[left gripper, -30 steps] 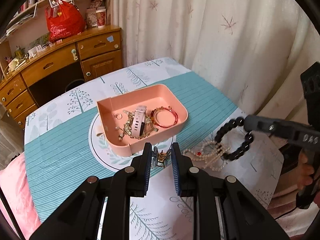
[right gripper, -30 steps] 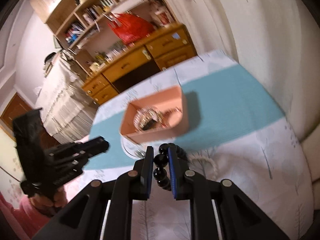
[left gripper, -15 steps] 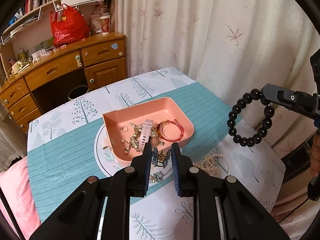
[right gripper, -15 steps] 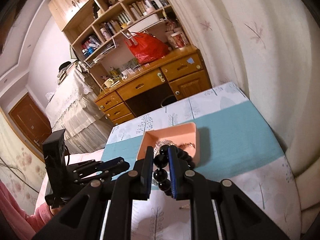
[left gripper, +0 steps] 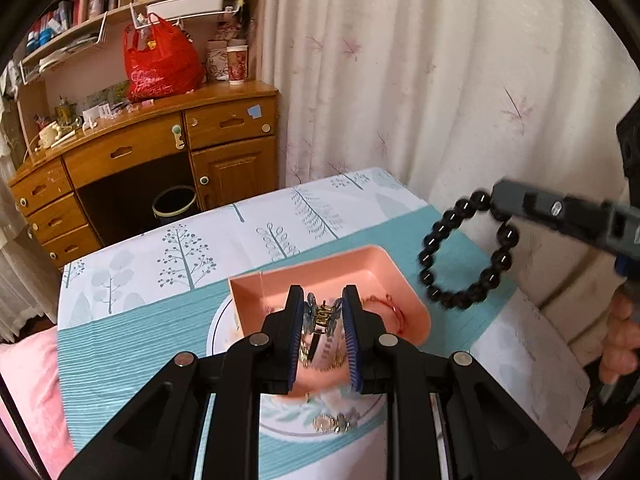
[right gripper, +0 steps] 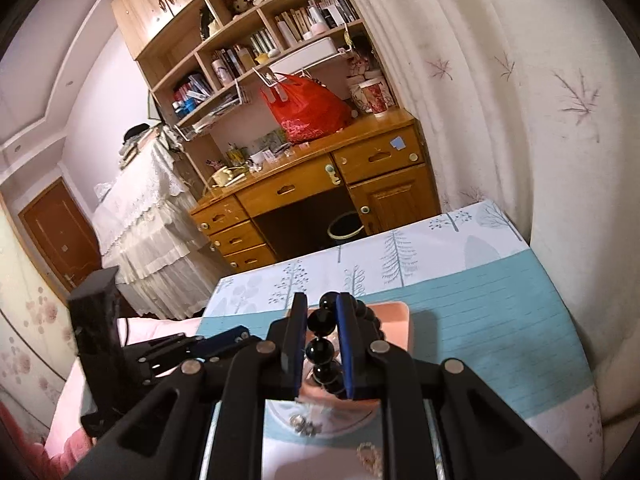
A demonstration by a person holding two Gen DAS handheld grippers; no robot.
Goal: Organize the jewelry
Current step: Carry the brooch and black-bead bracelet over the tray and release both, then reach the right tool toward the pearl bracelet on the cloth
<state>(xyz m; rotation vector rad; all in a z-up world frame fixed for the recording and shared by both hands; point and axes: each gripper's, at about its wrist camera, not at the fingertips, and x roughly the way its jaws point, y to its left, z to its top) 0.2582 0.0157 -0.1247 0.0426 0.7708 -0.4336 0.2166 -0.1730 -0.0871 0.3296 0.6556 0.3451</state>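
Currently two pieces are in the air. Black bead bracelet (left gripper: 466,254) is clamped in the right gripper (right gripper: 323,346), pads narrow on a few beads, the loop hanging free off the tray's right side in the left wrist view. Left gripper (left gripper: 323,334) is pinched narrow on a small hair claw clip (left gripper: 322,316) with gold hinge and bluish petals, held above the pink tray (left gripper: 394,276).

Tray sits on a round white-and-blue print on the tablecloth (left gripper: 132,320), teal stripes with tree pattern. In the tray: a red cord bracelet (left gripper: 390,308) at the right, and a watch band plus gold chain directly under the left fingers (left gripper: 294,336), mostly hidden by them. Left gripper blocks most of the tray interior; cannot tell what else is in there.

On the cloth, near side of the tray: a small silver-and-blue piece (left gripper: 334,423), seen between the left gripper's arms. In the right wrist view a pearl piece (right gripper: 370,458) lies nearer still, partly hidden by the gripper body.

Surroundings: white leaf-print curtain (left gripper: 420,80) behind the table, wooden desk (left gripper: 160,140) with a red plastic bag (left gripper: 158,62) and cups on it, bookshelves above, dark waste bin (left gripper: 174,208) in the kneehole. Person's hand (left gripper: 620,344) on the right gripper's handle at the frame's right edge.
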